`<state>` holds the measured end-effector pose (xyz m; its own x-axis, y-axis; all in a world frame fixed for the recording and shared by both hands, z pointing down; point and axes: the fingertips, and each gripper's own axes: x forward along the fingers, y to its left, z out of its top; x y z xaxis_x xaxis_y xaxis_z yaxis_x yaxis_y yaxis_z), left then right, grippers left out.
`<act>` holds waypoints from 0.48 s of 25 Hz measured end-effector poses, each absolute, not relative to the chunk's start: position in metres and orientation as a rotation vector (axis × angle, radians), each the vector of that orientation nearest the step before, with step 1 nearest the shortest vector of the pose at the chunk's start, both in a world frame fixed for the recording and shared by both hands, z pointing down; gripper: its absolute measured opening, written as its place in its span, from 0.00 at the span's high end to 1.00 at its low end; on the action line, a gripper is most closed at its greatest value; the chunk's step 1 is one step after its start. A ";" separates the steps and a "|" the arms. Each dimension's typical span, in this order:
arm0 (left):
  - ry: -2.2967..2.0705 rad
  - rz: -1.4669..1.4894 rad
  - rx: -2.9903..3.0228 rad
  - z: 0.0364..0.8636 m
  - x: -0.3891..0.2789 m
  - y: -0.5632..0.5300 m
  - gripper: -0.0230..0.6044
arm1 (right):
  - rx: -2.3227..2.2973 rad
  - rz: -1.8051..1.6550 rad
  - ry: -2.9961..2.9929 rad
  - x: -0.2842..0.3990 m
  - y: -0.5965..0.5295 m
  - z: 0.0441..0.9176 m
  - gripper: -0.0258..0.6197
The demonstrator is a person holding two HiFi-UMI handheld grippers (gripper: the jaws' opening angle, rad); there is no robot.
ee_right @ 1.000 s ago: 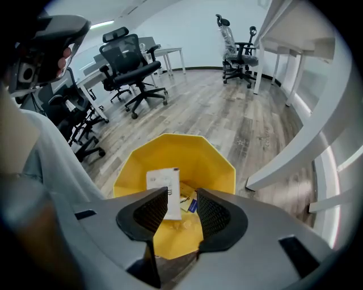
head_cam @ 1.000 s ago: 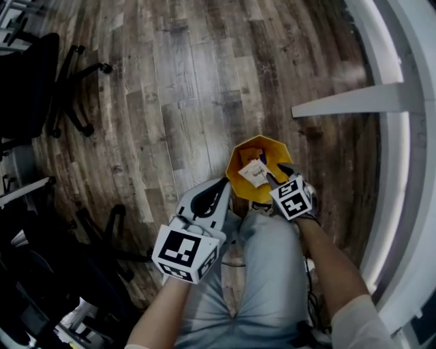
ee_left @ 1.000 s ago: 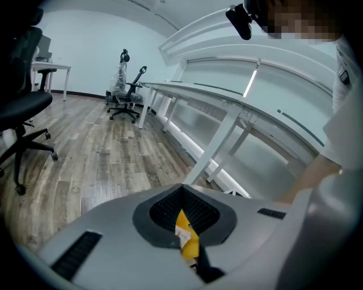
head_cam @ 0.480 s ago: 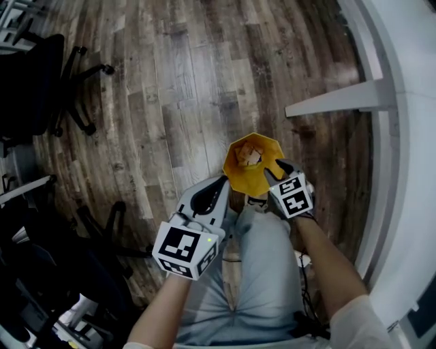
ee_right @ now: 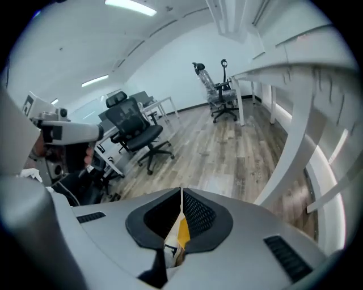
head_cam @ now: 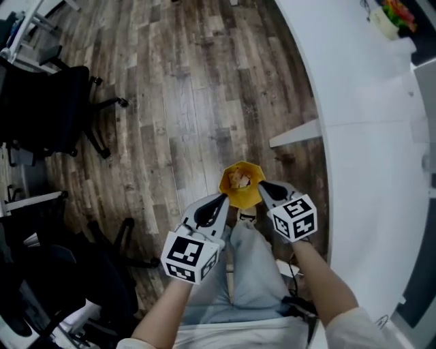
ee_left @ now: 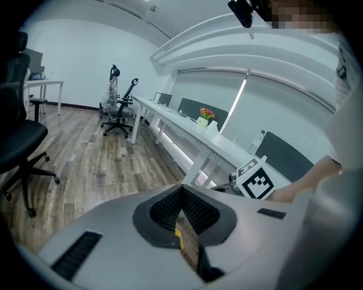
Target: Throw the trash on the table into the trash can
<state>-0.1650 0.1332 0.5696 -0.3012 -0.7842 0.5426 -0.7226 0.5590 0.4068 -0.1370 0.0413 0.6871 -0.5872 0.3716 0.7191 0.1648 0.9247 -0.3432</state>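
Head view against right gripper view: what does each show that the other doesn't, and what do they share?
Head view only: trash lying inside the yellow can, and the person's legs.
Right gripper view only: ceiling lights, and the right tongs seen pad to pad, just closed, gripping nothing.
Both: the wood floor, black chairs and the white table.

Yellow trash can (head_cam: 235, 199), brown wood-grain floor (head_cam: 177, 102)

With trash (head_cam: 238, 179) in it, the trash can (head_cam: 229, 195) stands on the floor (head_cam: 191, 102) between the left gripper (head_cam: 221, 200) and right gripper (head_cam: 262, 185), table (head_cam: 368, 123) at right, office chair (head_cam: 48, 109) far left.
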 end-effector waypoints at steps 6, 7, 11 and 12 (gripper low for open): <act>-2.126 -0.083 1.250 0.475 -0.178 0.130 0.96 | -0.415 0.266 -2.285 -0.137 0.035 0.561 0.90; -2.128 -0.075 1.259 0.464 -0.176 0.130 0.96 | -0.407 0.261 -2.293 -0.136 0.033 0.546 0.90; -2.118 -0.067 1.293 0.424 -0.165 0.131 0.96 | -0.391 0.263 -2.355 -0.132 0.033 0.488 0.90; -2.116 -0.063 1.302 0.416 -0.161 0.130 0.96 | -0.388 0.254 -2.377 -0.132 0.031 0.475 0.90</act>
<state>-0.1614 0.1303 0.4161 -0.3003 -0.8148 0.4959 -0.7839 0.5070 0.3583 -0.1319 0.0313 0.4746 -0.7070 0.3450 0.6174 0.2066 0.9356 -0.2862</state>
